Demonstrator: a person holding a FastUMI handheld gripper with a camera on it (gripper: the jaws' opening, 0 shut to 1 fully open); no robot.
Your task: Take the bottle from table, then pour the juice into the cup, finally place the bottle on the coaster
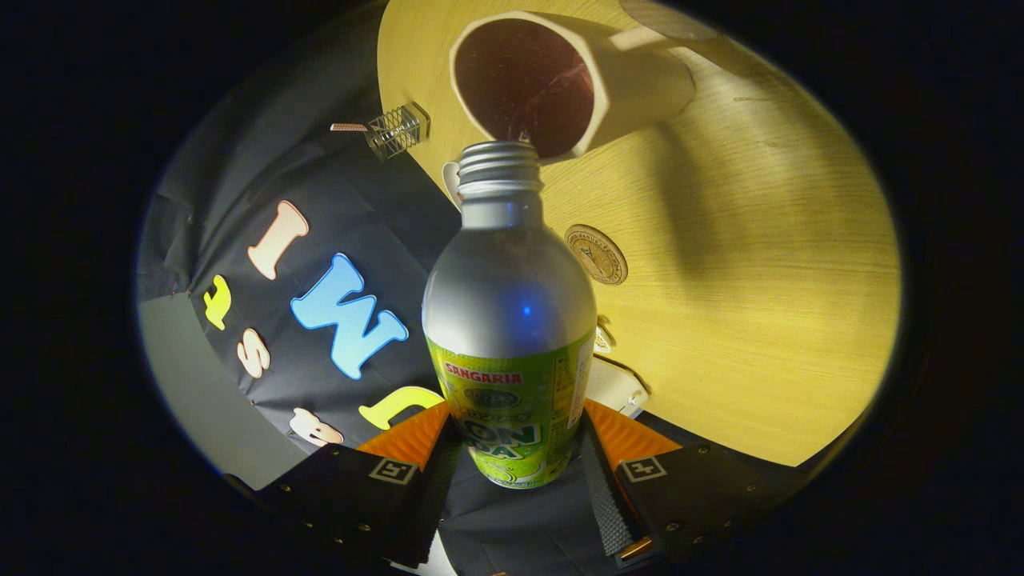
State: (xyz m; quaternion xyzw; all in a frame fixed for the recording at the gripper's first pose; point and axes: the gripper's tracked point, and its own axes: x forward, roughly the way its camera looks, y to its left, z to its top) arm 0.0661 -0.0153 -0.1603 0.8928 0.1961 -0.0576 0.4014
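— Where is the bottle relative to the fingers?

— The silver metal bottle with the green-and-yellow label [510, 320] stands between the two fingers [420, 438], its labelled lower body clamped from both sides. The gripper [512, 448] is clenched on it.

— And its neck?

— The threaded neck has no cap on it and points away from the fingers, its mouth right at the rim of the cream faceted cup [632, 76], which holds dark reddish liquid. The whole view is tilted, so the light wooden table [760, 320] slants beyond the bottle.

— The coaster?

— A round brown coaster with an embossed pattern [596, 254] lies on the table just beside the bottle's shoulder, between cup and fingers. A small wire basket [394, 130] sits beyond, beside the table's edge.
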